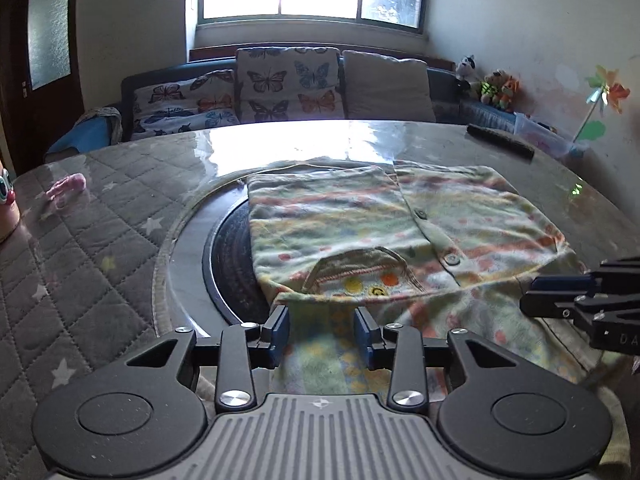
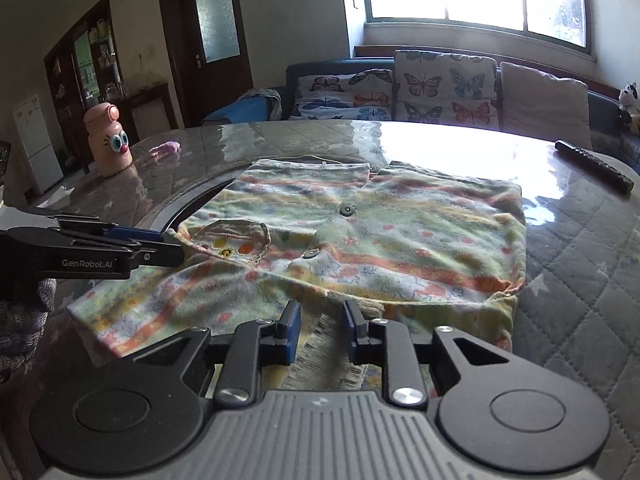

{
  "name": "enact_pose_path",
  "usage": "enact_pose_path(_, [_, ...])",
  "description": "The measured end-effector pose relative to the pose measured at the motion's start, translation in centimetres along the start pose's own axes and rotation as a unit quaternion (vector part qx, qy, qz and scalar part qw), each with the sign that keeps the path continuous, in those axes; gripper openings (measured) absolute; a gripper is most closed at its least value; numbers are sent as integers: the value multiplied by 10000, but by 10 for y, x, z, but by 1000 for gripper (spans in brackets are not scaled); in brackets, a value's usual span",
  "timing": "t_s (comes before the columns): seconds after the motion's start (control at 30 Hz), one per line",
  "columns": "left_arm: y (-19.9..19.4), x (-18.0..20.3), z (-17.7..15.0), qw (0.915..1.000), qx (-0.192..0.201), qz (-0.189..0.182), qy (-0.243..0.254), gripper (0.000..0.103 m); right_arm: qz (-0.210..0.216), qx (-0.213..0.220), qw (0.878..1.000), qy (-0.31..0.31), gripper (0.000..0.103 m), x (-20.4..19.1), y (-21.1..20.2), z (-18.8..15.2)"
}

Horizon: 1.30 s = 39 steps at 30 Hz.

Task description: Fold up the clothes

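A pale green striped, patterned child's garment (image 1: 360,232) with buttons and a small pocket lies partly folded on the table; it also shows in the right wrist view (image 2: 360,240). My left gripper (image 1: 322,330) is open, its blue pads either side of the garment's near edge, holding nothing. My right gripper (image 2: 319,330) is open over the near hem, also empty. The right gripper shows at the right of the left wrist view (image 1: 560,300); the left gripper shows at the left of the right wrist view (image 2: 140,246).
The table (image 1: 100,260) has a quilted star cover under glass and a round black inset (image 1: 228,264). A black remote (image 2: 592,168) lies far right. A pink bottle with eyes (image 2: 110,140) and a small pink item (image 2: 166,148) stand far left. A sofa with butterfly cushions (image 1: 280,84) is behind.
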<state>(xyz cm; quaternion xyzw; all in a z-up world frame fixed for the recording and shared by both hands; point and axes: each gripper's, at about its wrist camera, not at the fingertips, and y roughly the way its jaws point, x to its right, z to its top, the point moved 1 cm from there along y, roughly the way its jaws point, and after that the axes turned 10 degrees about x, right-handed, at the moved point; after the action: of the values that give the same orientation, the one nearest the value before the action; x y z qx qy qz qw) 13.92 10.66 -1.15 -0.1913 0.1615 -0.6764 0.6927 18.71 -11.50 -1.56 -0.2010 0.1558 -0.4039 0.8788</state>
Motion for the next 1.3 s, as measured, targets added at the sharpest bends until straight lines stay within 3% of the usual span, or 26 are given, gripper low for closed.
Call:
enact_pose_path(0.17, [-23,17,-4,9986,205,-252,418,42,171,35,9996,-238,31,-9,-19,-1])
enact_pose_path(0.33, [-41,40,-19,9940,244,-546,921,43,257,-76,9982,-533,31,-20,-35,-16])
enact_pose_path(0.47, [-50,52,-36,9887,217,-581,1365,43,215,-89,9983,-536,32,-16,-48,-26])
enact_pose_path(0.7, [-68,50,-43,9842,296,-555,1655,45,123,1,9987,-489,35,-10,-65,-31])
enact_pose_path(0.97, [-90,72,-67,9568,505,-893,2721,59,-4,55,9993,-383,41,1,-78,-28])
enact_pose_path(1.1, [-88,93,-75,9402,736,-1089,3144,59,-55,-10,9988,-490,48,4,-87,-32])
enact_pose_path(1.27, [-85,107,-71,9305,1051,-1390,3222,58,-74,-71,9975,-697,53,6,-99,-38])
enact_pose_path(1.3, [-84,107,-69,9312,1087,-1448,3164,50,-66,-82,9971,-753,54,6,-101,-39])
